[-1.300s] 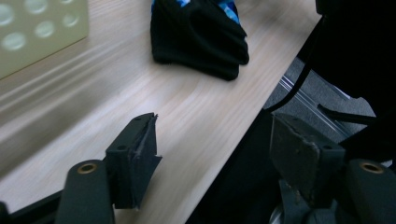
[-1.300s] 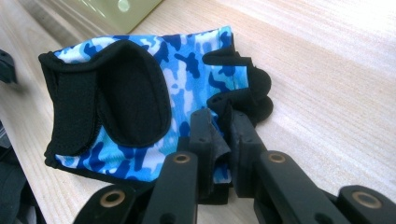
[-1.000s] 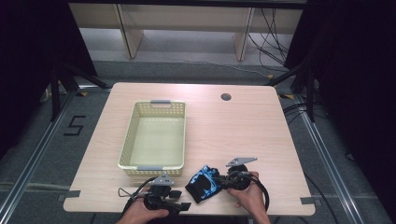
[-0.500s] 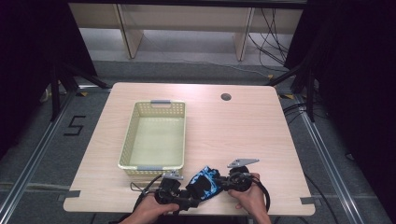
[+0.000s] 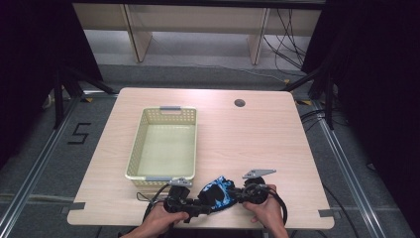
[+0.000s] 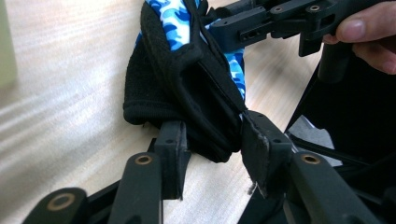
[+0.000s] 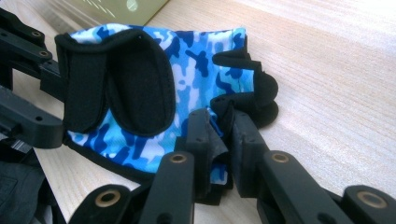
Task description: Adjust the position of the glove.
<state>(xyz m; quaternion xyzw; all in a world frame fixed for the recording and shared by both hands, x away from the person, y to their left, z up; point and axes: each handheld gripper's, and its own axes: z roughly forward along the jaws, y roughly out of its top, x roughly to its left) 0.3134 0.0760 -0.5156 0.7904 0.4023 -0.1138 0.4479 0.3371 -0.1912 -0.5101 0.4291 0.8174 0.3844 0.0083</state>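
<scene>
A blue camouflage glove (image 5: 218,191) with black trim hangs between my two grippers near the table's front edge. My left gripper (image 5: 203,206) comes at it from the left. In the left gripper view its jaws (image 6: 217,149) press on both sides of the glove's (image 6: 187,70) thick black cuff. My right gripper (image 5: 236,194) holds the opposite end. Its jaws (image 7: 219,135) are pinched nearly together on the glove's (image 7: 196,70) black finger edge. The right gripper (image 6: 233,28) also appears in the left gripper view, and the left gripper (image 7: 42,84) in the right gripper view.
An empty cream plastic basket (image 5: 133,153) stands just behind my left hand, left of the table's centre. A round cable hole (image 5: 239,103) sits in the table's (image 5: 277,148) far right part. The front edge is right under my hands.
My left gripper has moved right from in front of the basket to the glove and closed on its cuff. The right gripper has kept its hold, nearly still.
</scene>
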